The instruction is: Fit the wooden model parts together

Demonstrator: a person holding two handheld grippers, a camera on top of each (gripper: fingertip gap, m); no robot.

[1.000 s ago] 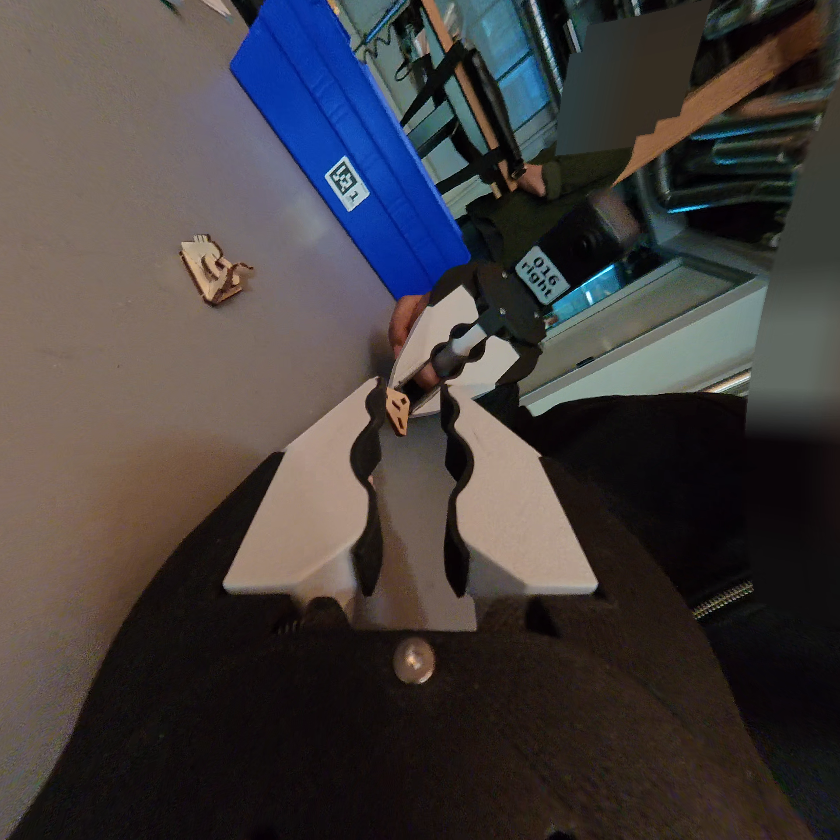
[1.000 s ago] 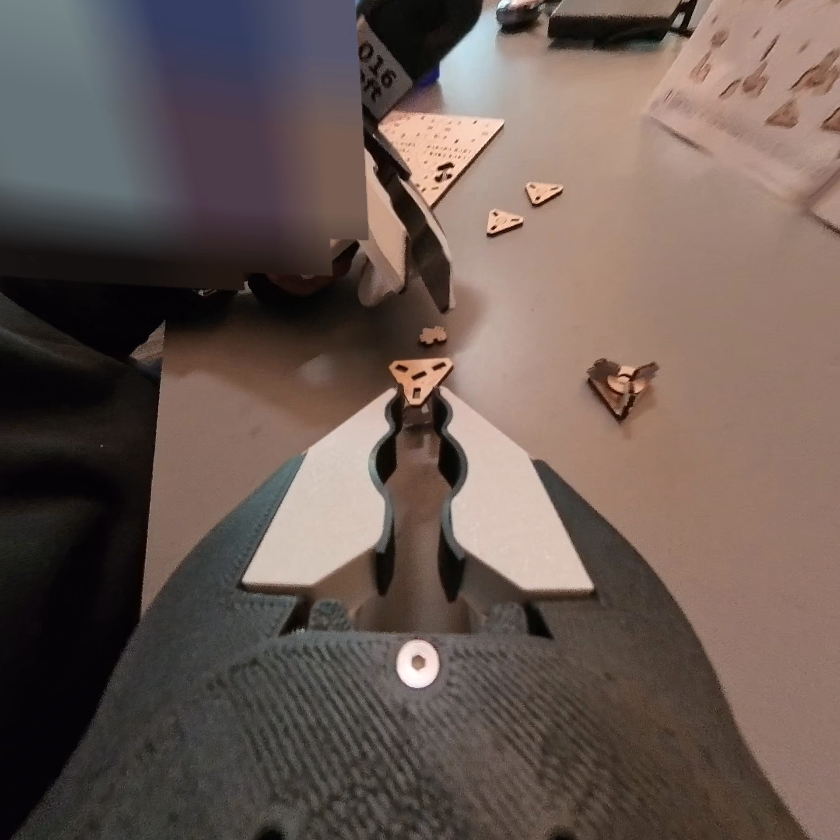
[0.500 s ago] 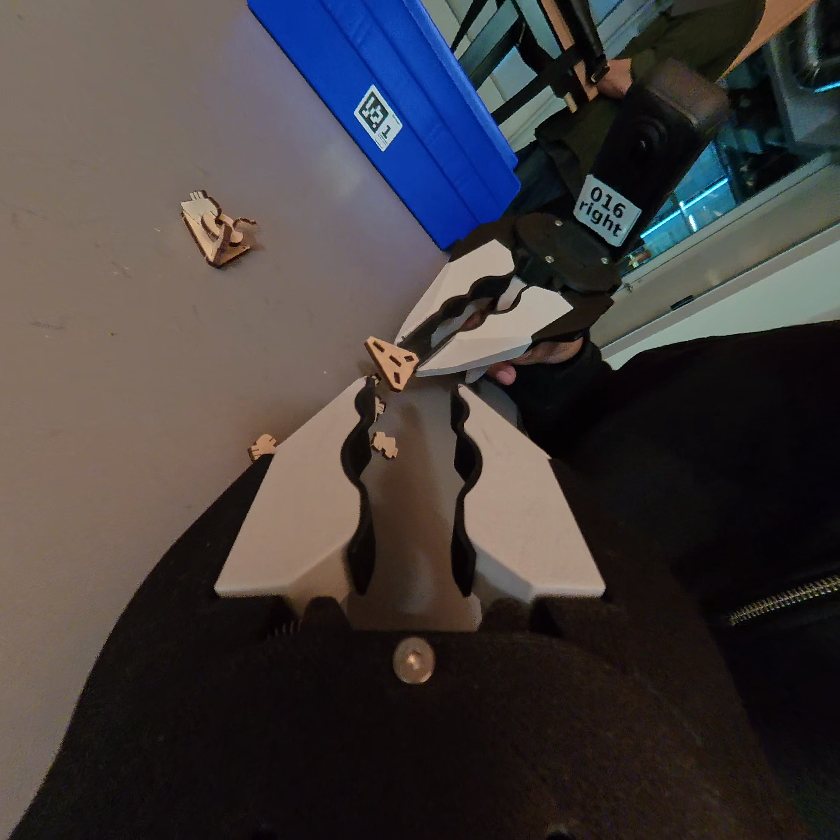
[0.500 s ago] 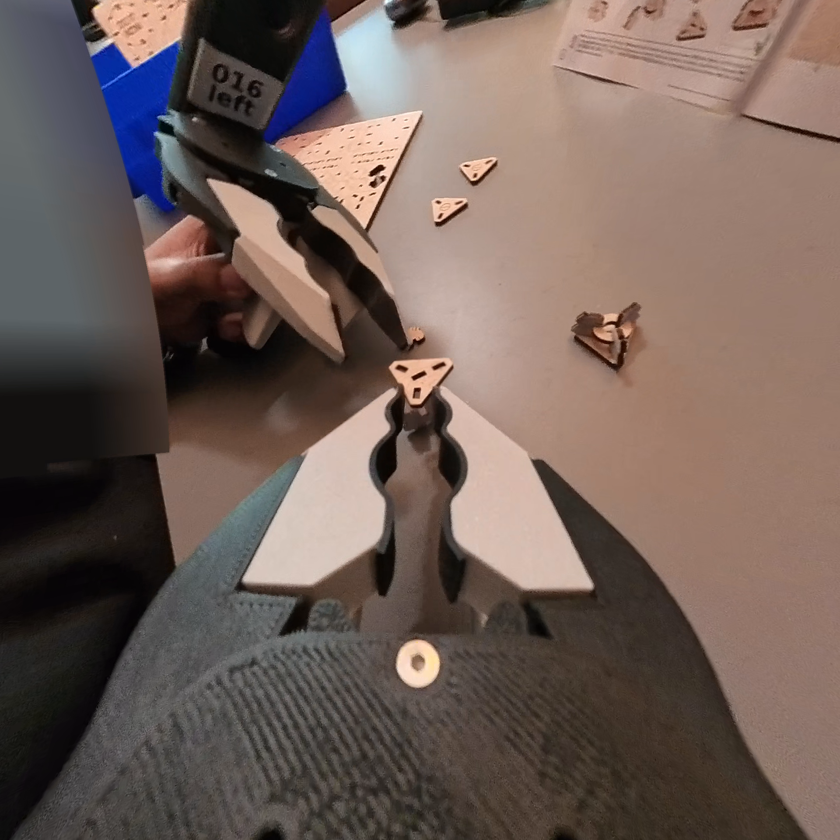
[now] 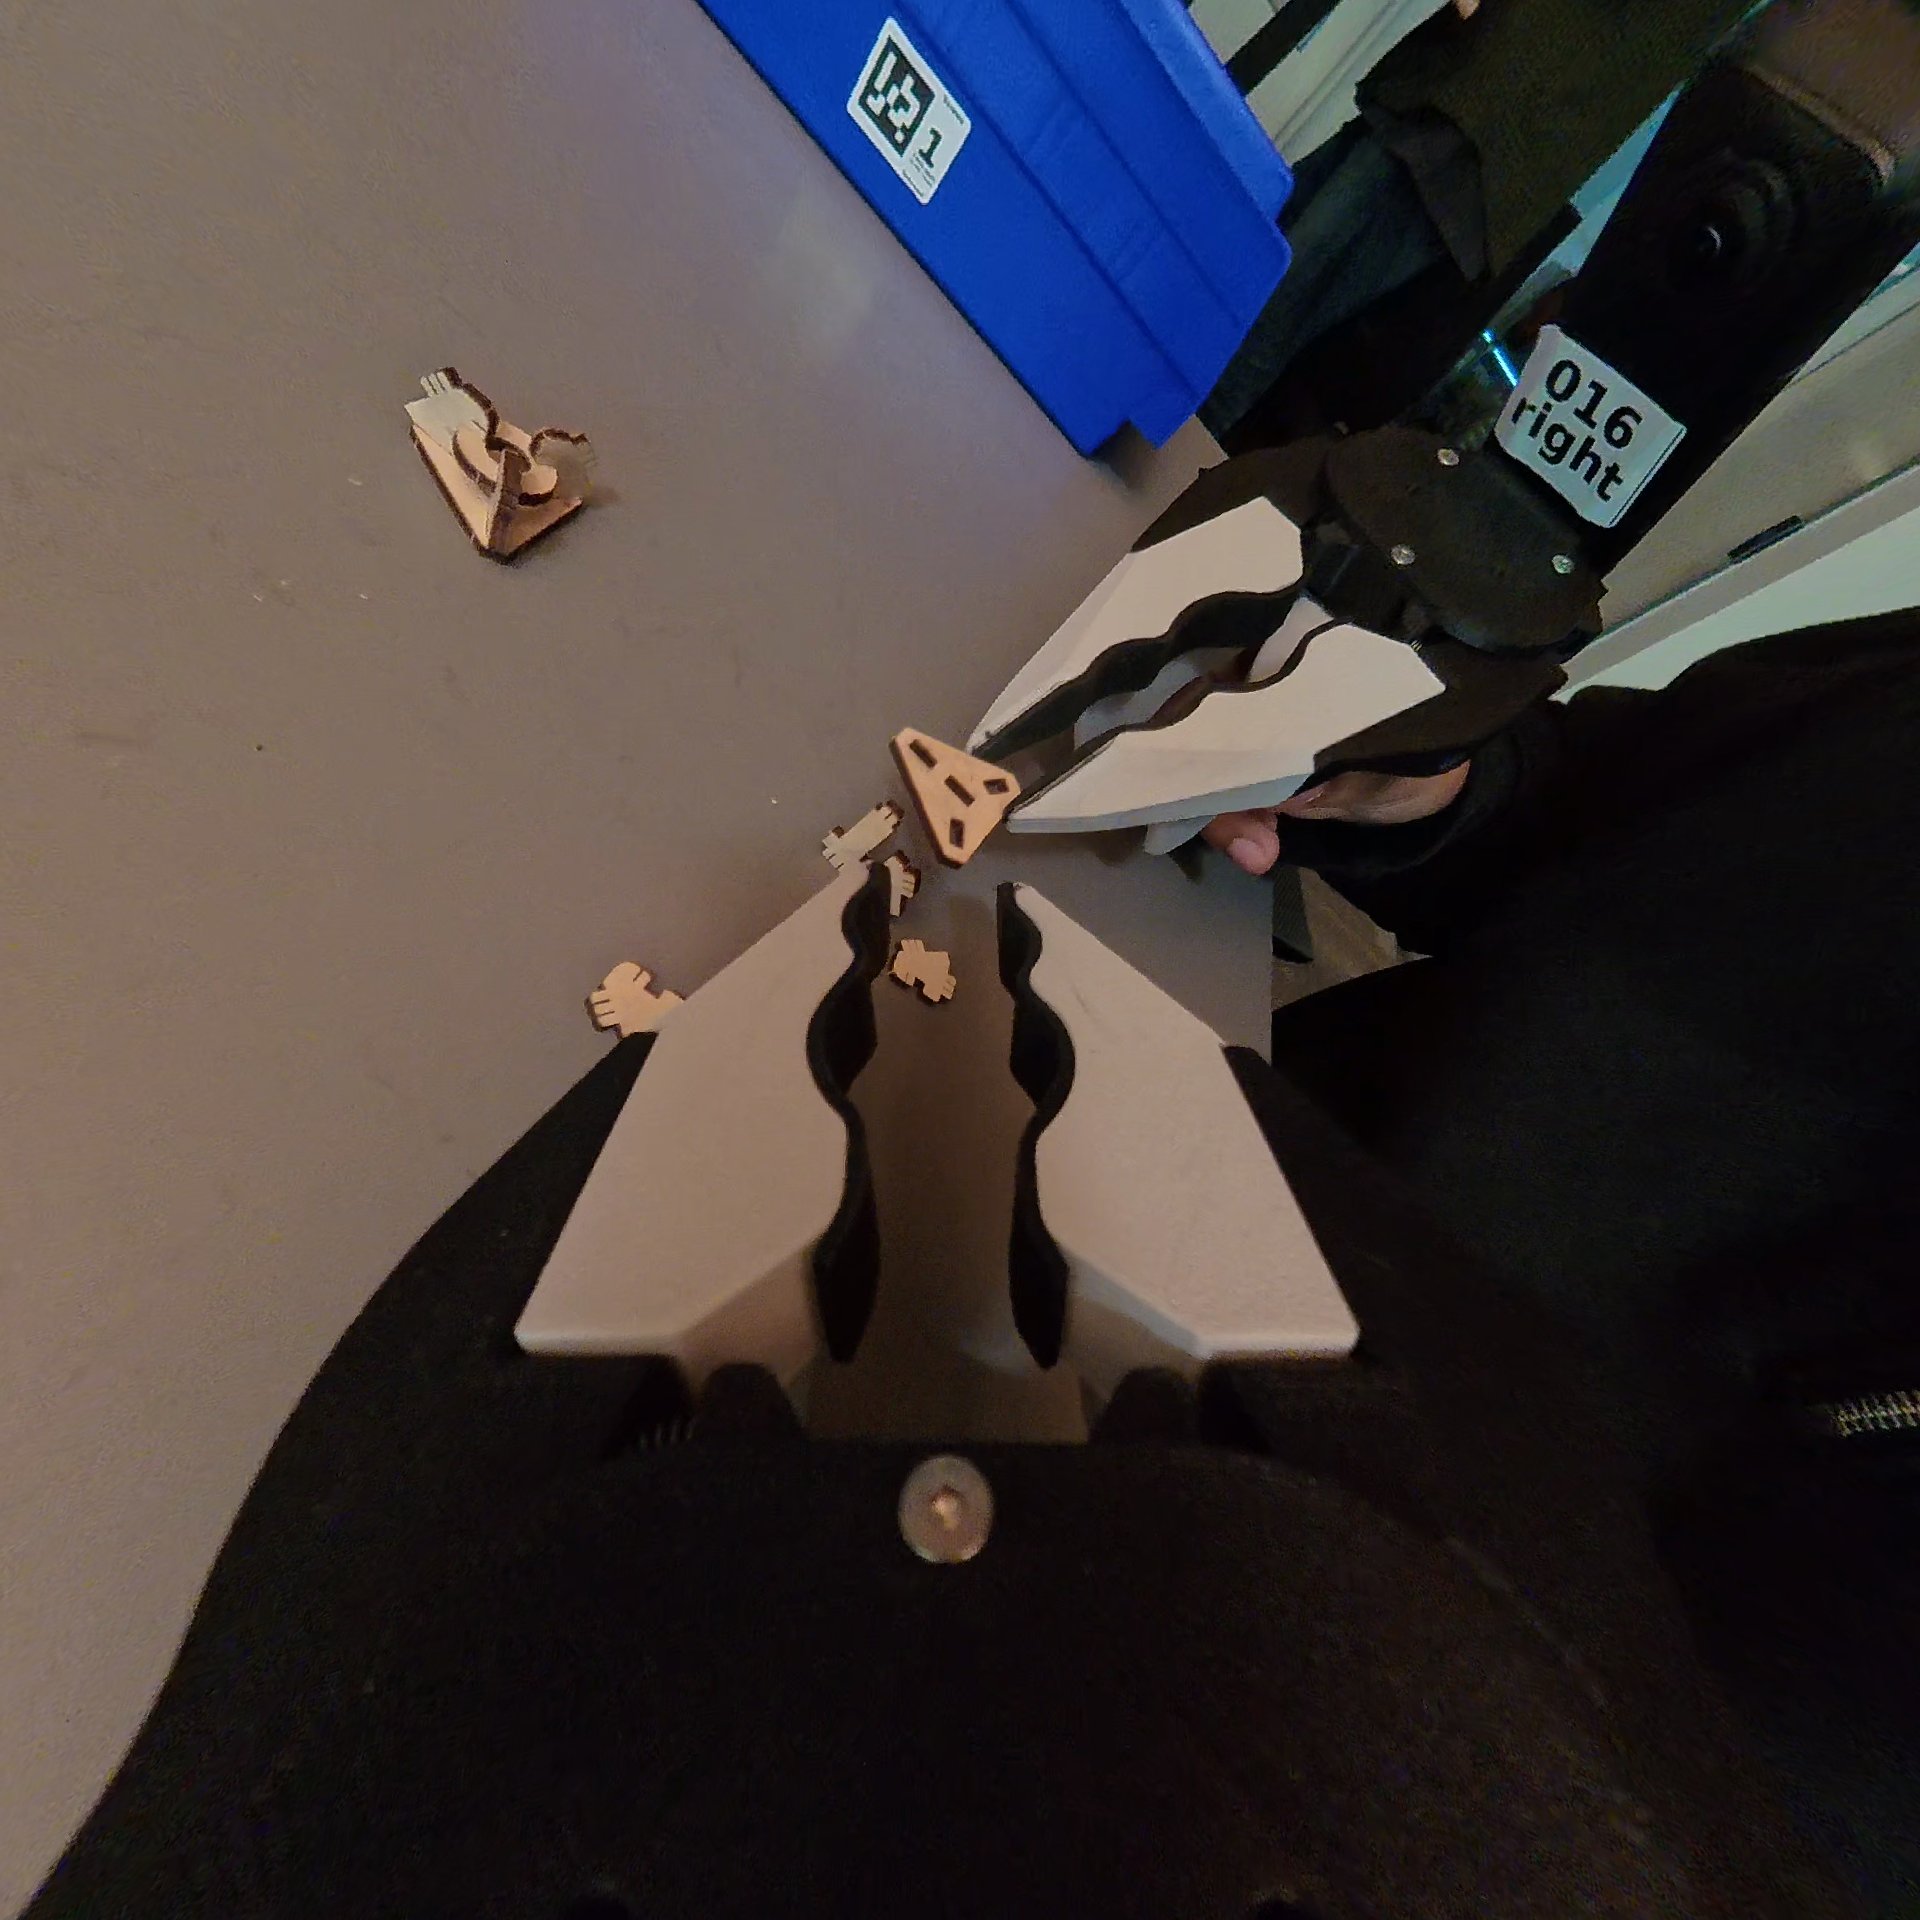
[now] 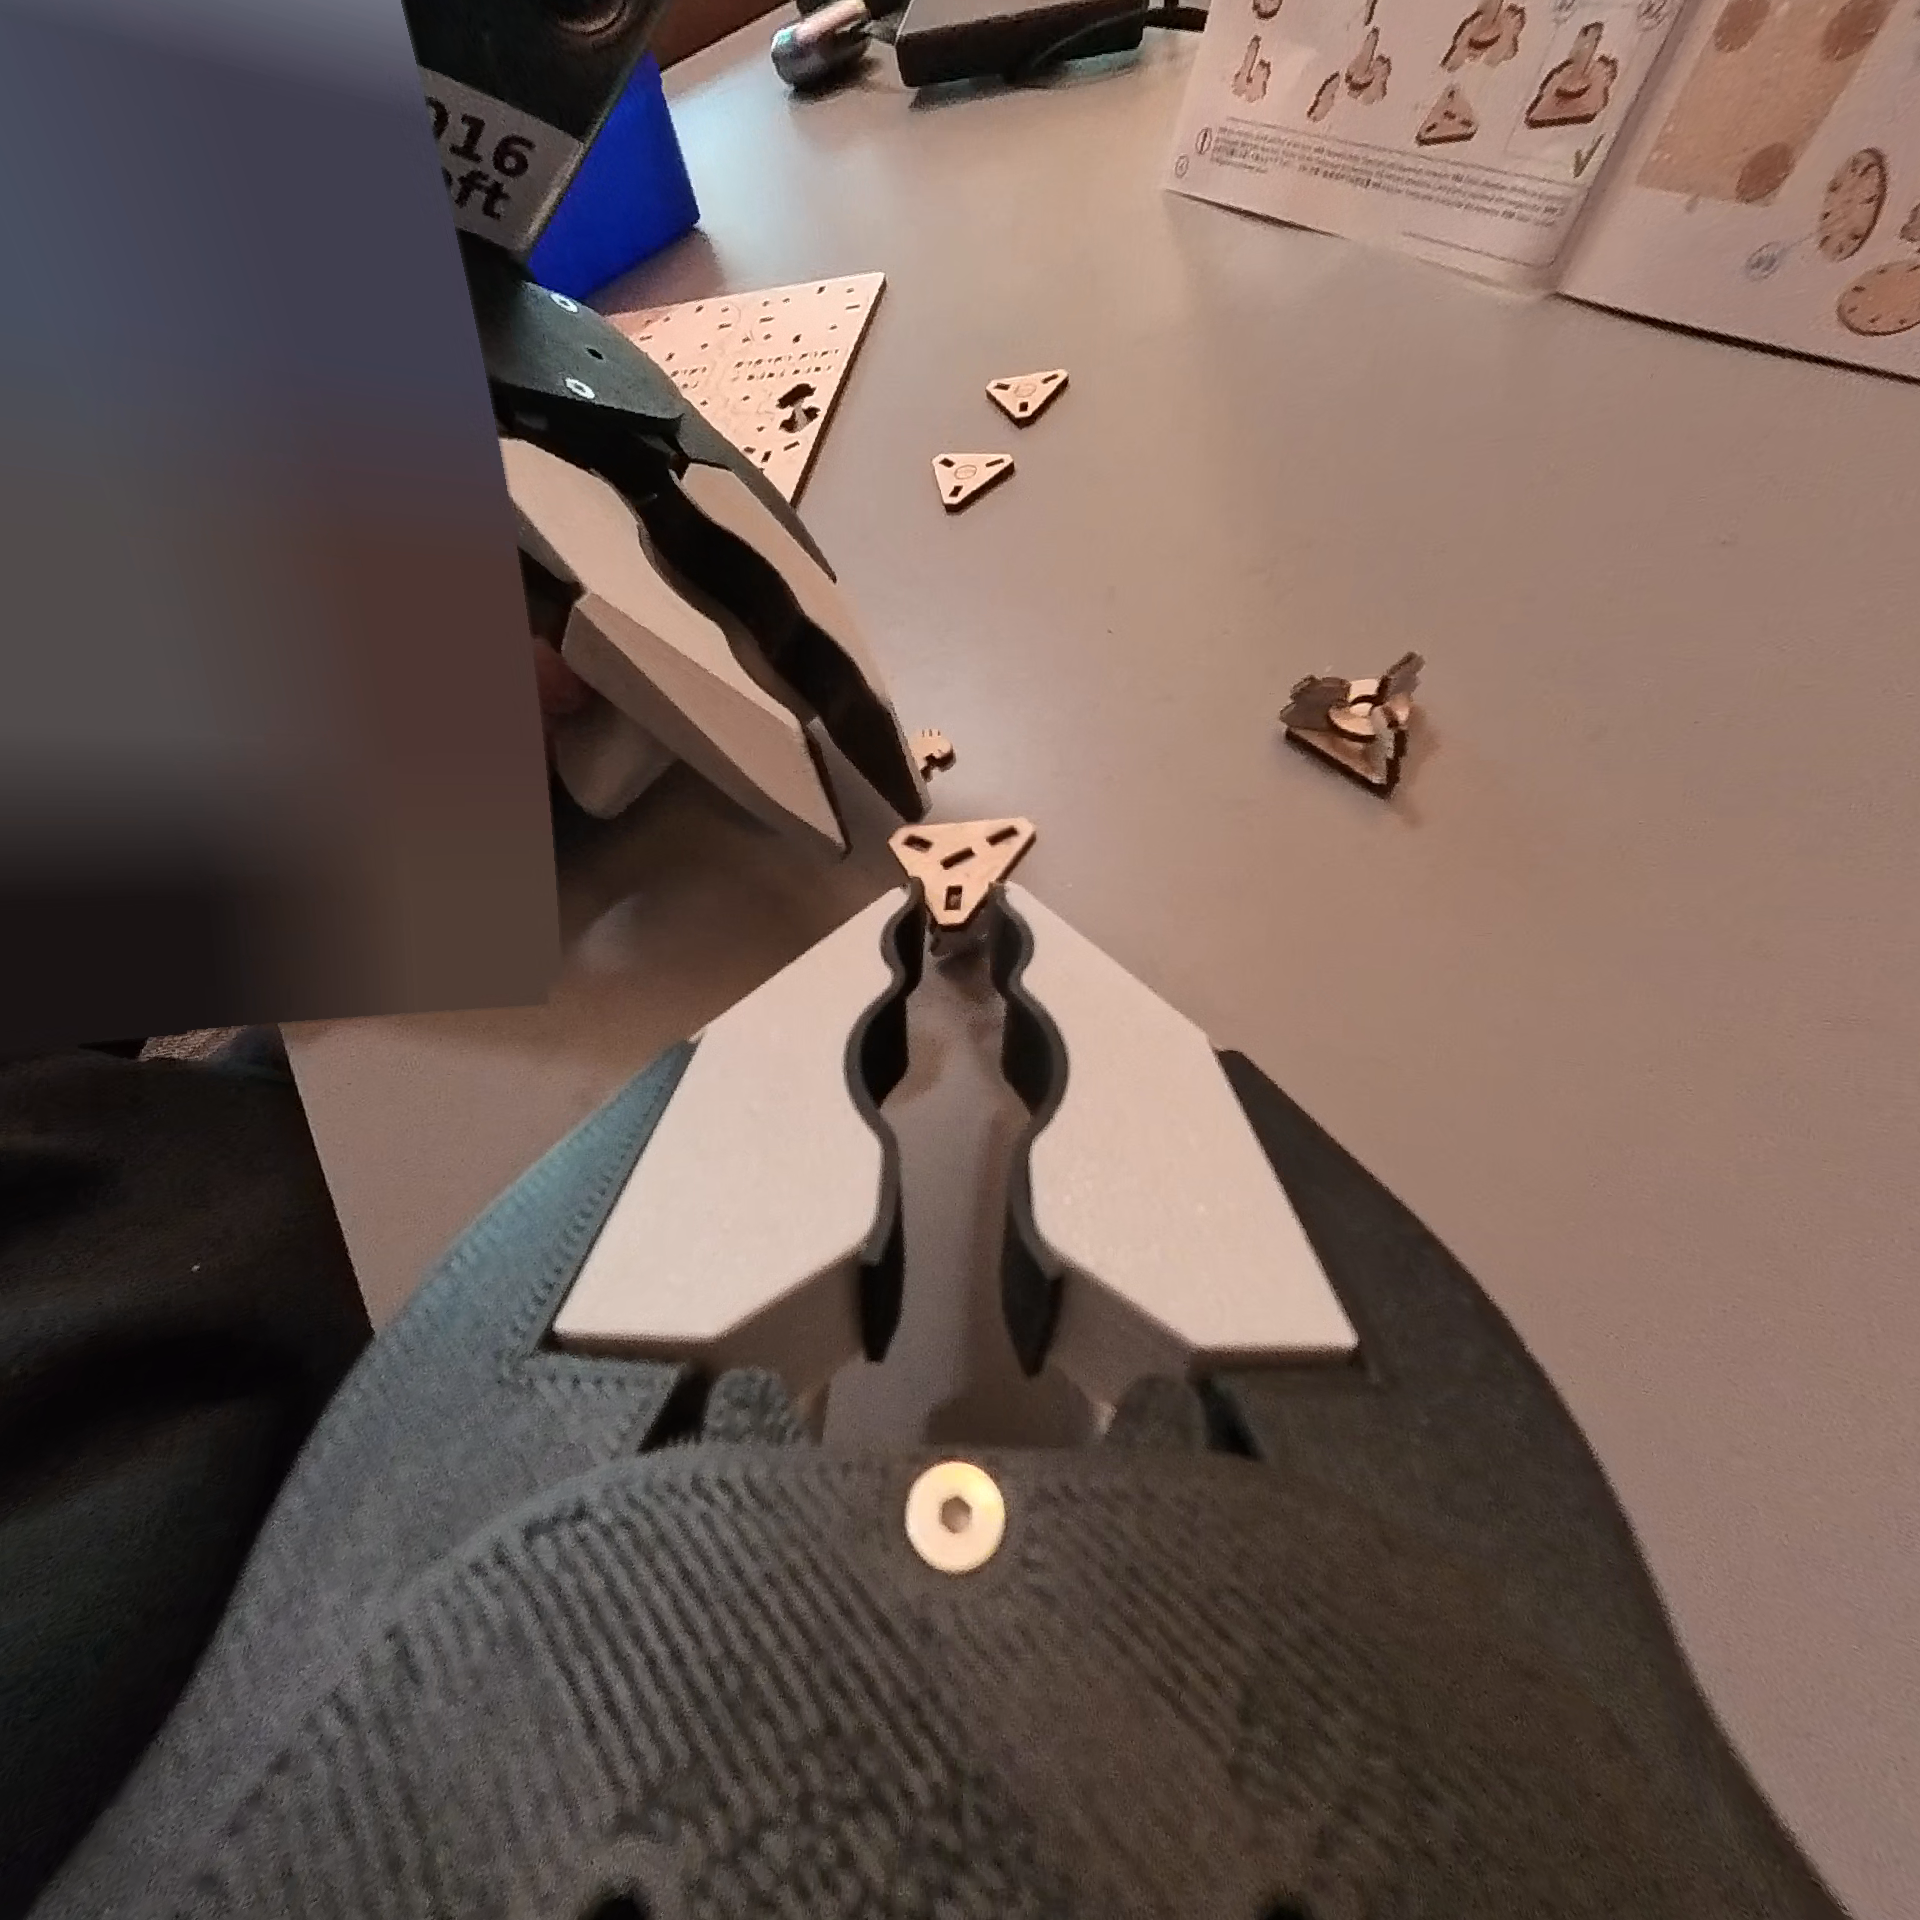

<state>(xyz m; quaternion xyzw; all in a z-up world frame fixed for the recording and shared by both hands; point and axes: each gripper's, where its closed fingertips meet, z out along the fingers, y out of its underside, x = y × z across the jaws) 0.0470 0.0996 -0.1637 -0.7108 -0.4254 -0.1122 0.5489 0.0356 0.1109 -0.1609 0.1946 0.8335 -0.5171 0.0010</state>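
Near the worktop (image 5: 312,727) edge closest to me, my right gripper (image 6: 961,904) has its jaws closed on a small triangular plywood plate (image 6: 964,862) with slotted cut-outs. The plate is clamped by one corner at the fingertips, and its broad side projects forward, clear of the surface. From the left wrist view, the same triangular plate (image 5: 951,795) sticks out beyond the right gripper's tips, raised above the worktop.

My left gripper (image 5: 935,894) has its jaws parted and grips nothing. Its tips sit just beside the held plate. One small plywood connector piece (image 5: 923,968) lies on the worktop between the left fingers. A second connector (image 5: 899,883) lies at the left fingertip; whether it touches the pad cannot be determined. A third connector (image 5: 860,831) lies just beyond it, and a fourth (image 5: 627,1000) lies outside the left finger.

Farther out on the worktop stands a partly assembled triangular plywood piece (image 6: 1349,722). Two loose triangular plates (image 6: 971,478) lie toward the far side, near a perforated plywood sheet (image 6: 769,353). A blue bin (image 5: 1039,187) stands at the worktop edge. An instruction sheet (image 6: 1455,156) lies at the far right corner.
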